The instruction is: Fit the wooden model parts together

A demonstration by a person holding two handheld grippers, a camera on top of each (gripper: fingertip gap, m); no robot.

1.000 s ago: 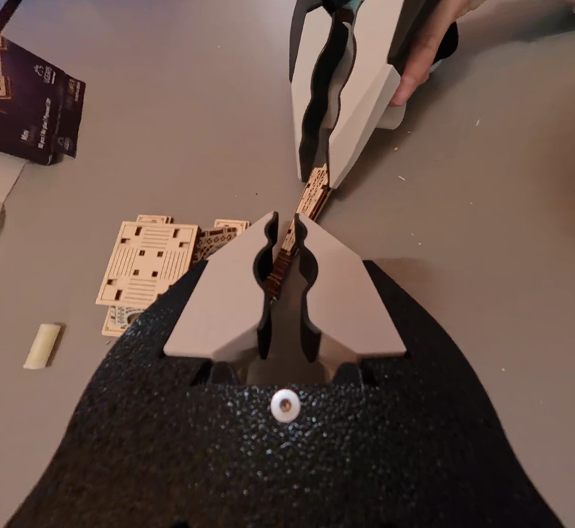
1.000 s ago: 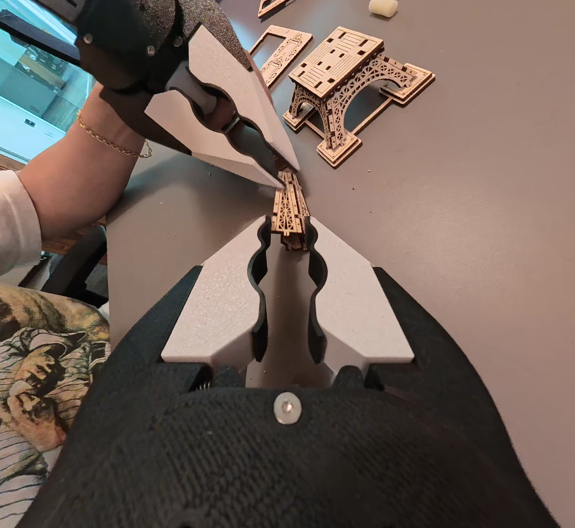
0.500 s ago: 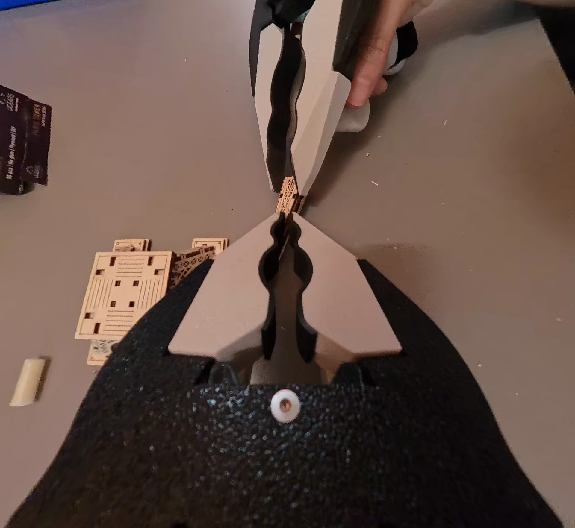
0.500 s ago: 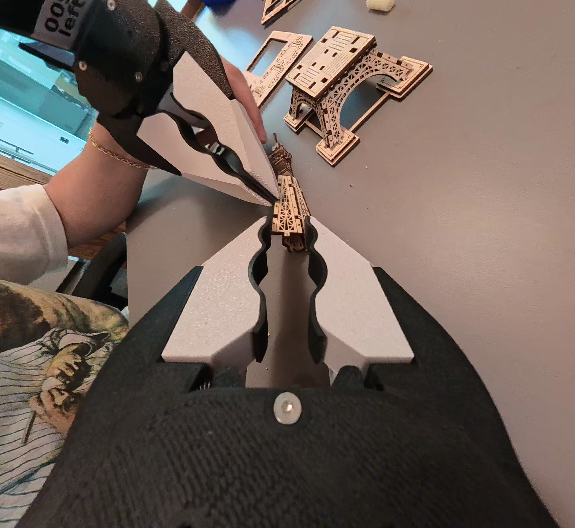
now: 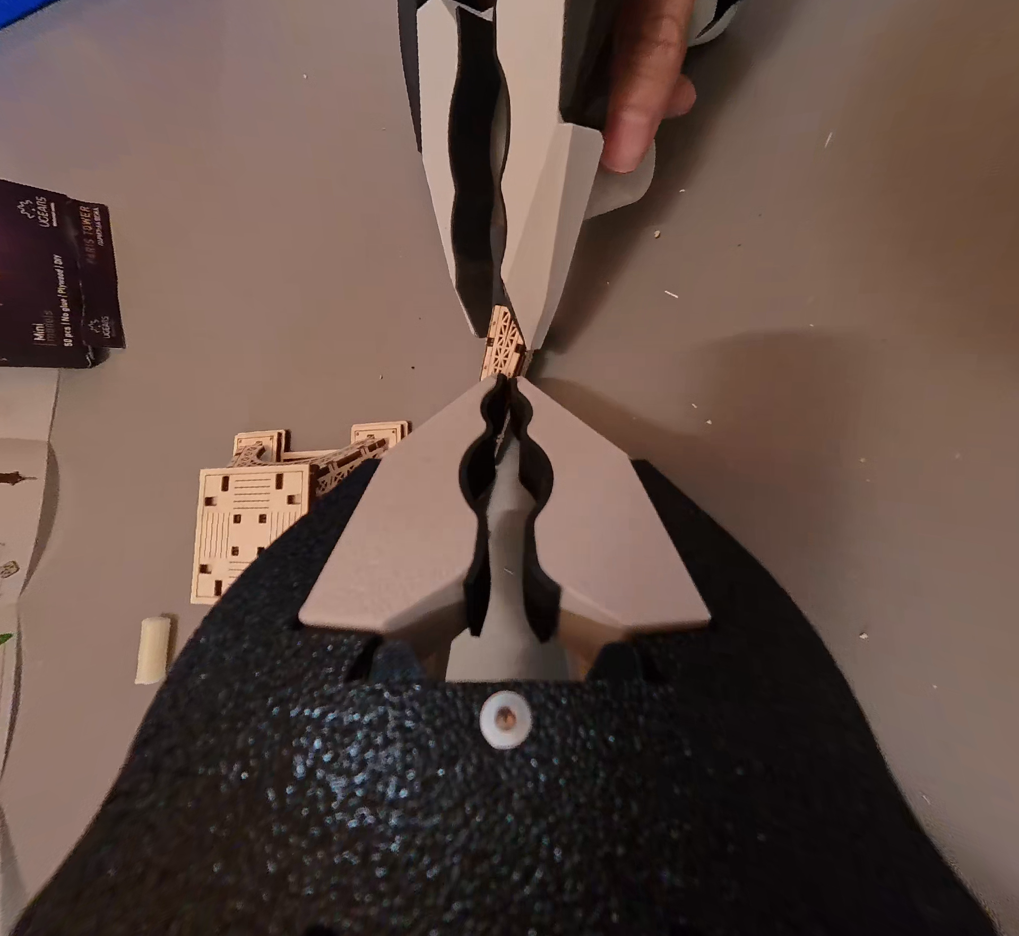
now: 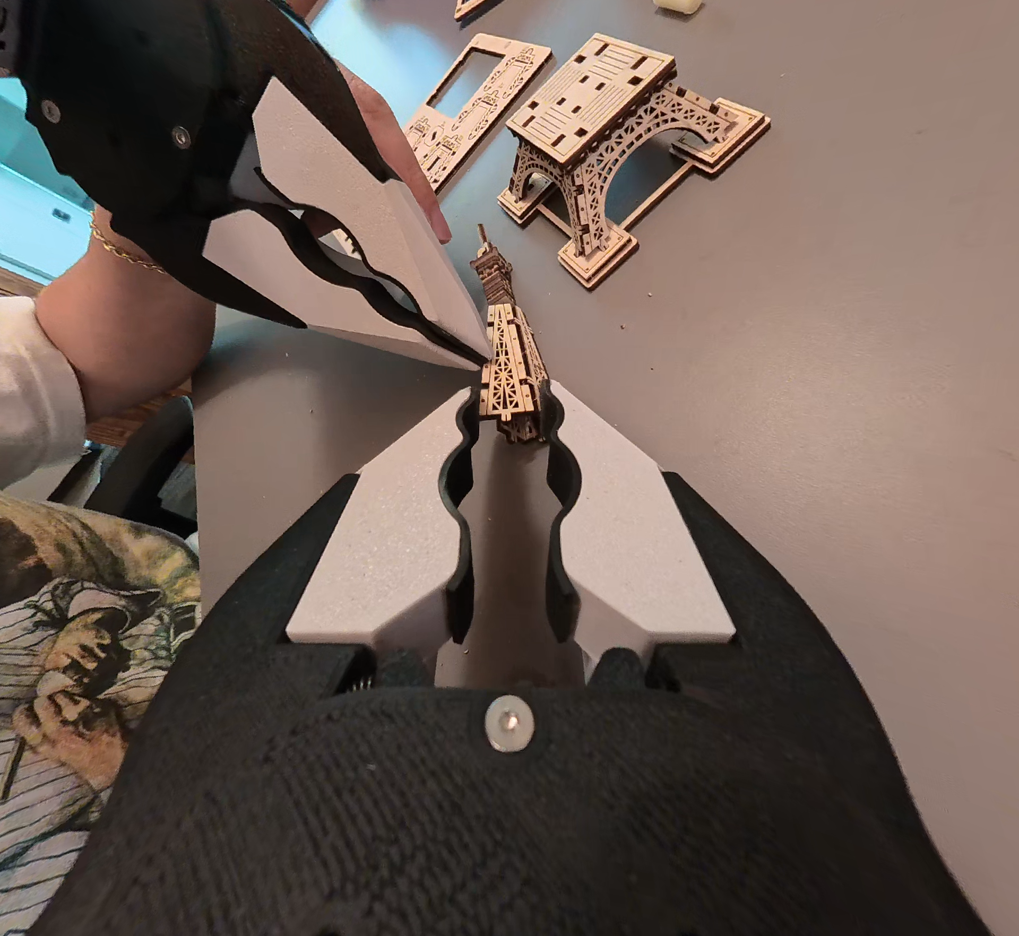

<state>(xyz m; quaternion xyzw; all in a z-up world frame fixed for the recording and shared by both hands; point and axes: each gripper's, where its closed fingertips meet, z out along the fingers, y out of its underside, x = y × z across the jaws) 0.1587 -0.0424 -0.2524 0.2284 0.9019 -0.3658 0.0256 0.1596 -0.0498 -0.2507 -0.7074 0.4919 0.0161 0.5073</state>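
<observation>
Spanning both clenched grippers, left gripper [image 5: 506, 386] and right gripper [image 6: 510, 402]: slender lattice-cut wooden tower spire [image 6: 510, 358], above grey tabletop [image 6: 827, 413].

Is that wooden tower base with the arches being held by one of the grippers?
No, the tower base stands on its own on the grey table, apart from both grippers, which pinch the slim spire piece instead.

Black pebbled gripper [image 5: 504, 386] bodies, pale wedge jaws, white sleeve [image 6: 33, 386], gold bracelet [image 6: 118, 248].

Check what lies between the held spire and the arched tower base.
Bare grey table separates spire from base, with only tiny wood crumbs; the right wrist view shows it.
</observation>
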